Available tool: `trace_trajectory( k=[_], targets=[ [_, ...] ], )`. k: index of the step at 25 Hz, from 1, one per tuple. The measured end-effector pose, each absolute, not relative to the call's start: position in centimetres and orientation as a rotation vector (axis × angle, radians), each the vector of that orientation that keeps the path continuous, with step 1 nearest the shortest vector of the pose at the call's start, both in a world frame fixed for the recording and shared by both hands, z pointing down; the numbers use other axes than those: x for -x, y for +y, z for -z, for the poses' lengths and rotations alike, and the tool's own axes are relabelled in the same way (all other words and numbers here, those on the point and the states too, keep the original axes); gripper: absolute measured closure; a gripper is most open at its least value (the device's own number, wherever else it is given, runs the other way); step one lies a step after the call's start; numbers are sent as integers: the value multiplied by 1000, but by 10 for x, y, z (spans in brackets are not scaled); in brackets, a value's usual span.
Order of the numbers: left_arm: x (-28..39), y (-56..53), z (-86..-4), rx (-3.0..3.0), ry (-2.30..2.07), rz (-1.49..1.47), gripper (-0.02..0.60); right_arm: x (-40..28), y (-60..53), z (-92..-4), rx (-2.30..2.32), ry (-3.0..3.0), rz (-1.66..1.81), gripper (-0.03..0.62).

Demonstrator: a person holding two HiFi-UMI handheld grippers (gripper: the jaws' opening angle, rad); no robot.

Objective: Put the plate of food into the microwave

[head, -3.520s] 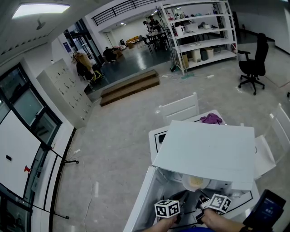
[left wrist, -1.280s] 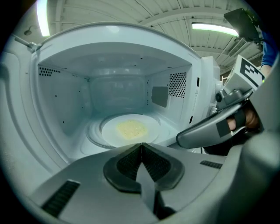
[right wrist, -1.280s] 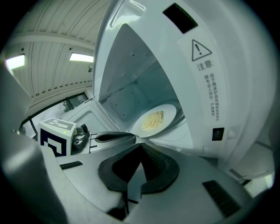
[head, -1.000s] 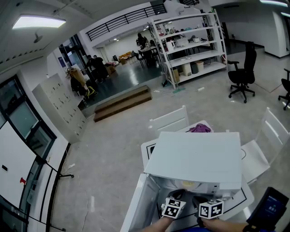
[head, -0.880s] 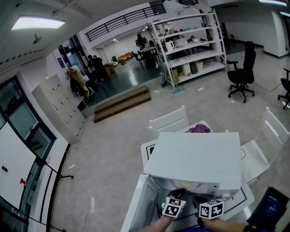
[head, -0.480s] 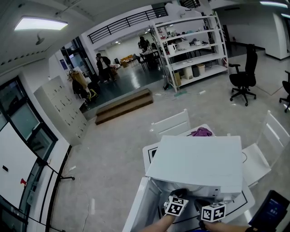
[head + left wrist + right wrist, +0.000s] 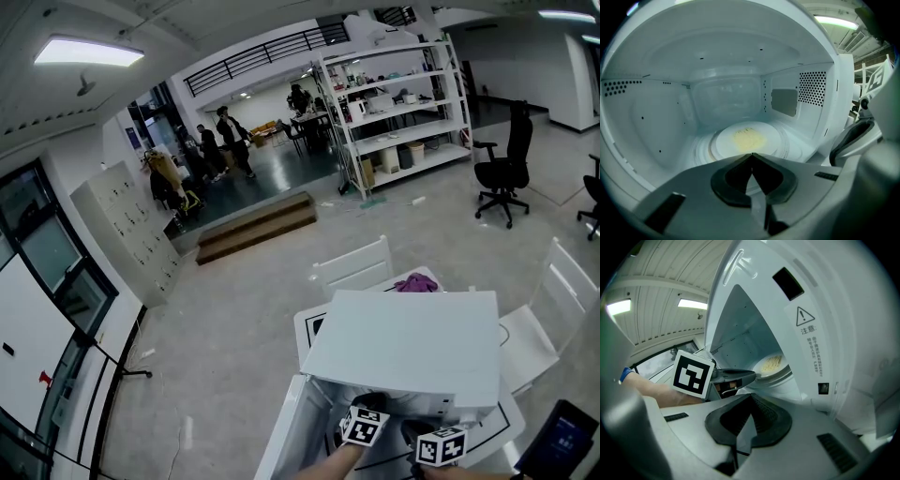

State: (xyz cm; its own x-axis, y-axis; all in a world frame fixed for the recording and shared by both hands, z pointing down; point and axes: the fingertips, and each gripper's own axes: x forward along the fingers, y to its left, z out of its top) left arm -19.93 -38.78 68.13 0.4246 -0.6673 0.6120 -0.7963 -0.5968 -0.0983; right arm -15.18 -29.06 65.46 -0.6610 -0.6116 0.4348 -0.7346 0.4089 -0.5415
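Note:
The white plate of yellow food (image 7: 747, 139) sits on the turntable inside the white microwave (image 7: 403, 342), whose door (image 7: 289, 433) hangs open at the left. My left gripper (image 7: 751, 155) is just inside the mouth, a short way in front of the plate, shut with nothing in it. My right gripper (image 7: 751, 397) is outside the opening at the right, also shut and empty. From there I see the plate (image 7: 771, 364) and the left gripper's marker cube (image 7: 693, 372). In the head view the microwave's top hides the plate; both marker cubes (image 7: 364, 425) (image 7: 439, 447) show below it.
The microwave stands on a white table with white chairs (image 7: 354, 267) around it. A purple cloth (image 7: 415, 281) lies behind the microwave. A dark phone screen (image 7: 562, 443) is at the lower right. The perforated right cavity wall (image 7: 812, 89) is close to my left gripper.
Earlier the plate showed at the microwave's mouth; now the microwave's top hides it. Both marker cubes sit a little further in under the top. The head view has tilted up slightly.

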Motion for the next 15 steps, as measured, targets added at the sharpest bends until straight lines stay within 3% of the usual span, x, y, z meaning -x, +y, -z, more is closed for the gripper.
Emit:
trace_trajectory(
  k=[15],
  targets=[
    [209,-397,-680,-2423,-1342,-876,574,145,-291,-656,-1226,-2491,-1077,592]
  ],
)
